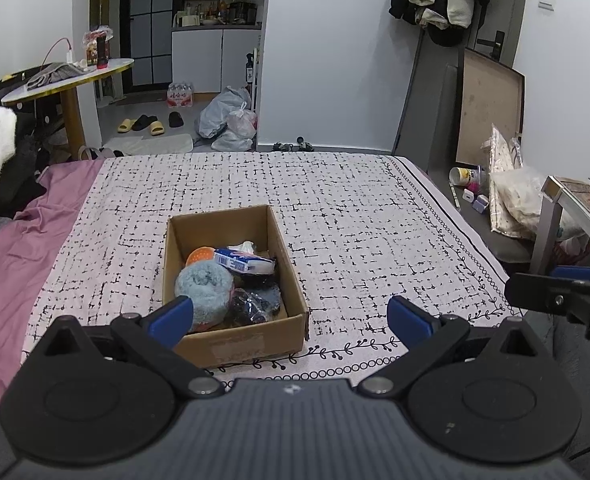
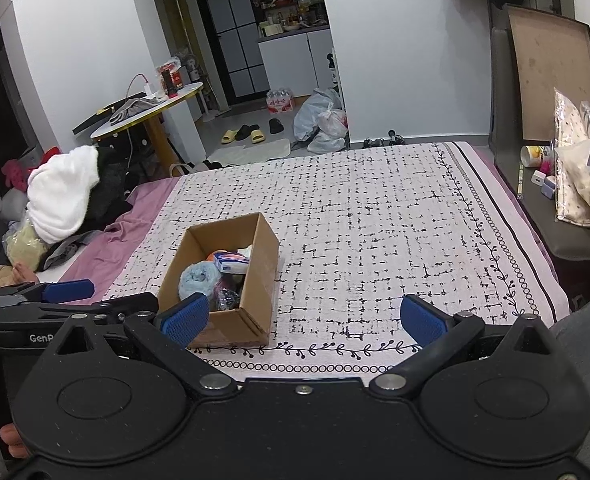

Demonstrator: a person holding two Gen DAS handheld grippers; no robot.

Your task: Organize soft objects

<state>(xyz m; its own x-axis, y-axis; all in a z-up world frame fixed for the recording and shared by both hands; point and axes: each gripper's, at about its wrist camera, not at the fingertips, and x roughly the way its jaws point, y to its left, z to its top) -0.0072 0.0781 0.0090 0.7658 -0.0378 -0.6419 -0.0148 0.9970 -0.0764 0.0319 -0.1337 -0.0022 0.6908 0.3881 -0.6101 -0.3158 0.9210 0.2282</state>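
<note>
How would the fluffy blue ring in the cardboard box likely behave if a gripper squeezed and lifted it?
The fluffy blue ring looks plush, so it would probably squash and sag rather than stay stiff. Its fuzzy surface should grip well, not slip. It seems light, likely lifting clear of the cardboard box without dragging it.

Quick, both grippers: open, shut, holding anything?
Left gripper: open, holding nothing, aimed at the cardboard box.
Right gripper: open, holding nothing, over the bedspread.

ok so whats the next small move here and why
Probably ease the left gripper forward and down toward the fluffy blue roll in the cardboard box. Both grippers are open and empty; the box sits nearest the left one, and the roll lies uppermost.
</note>
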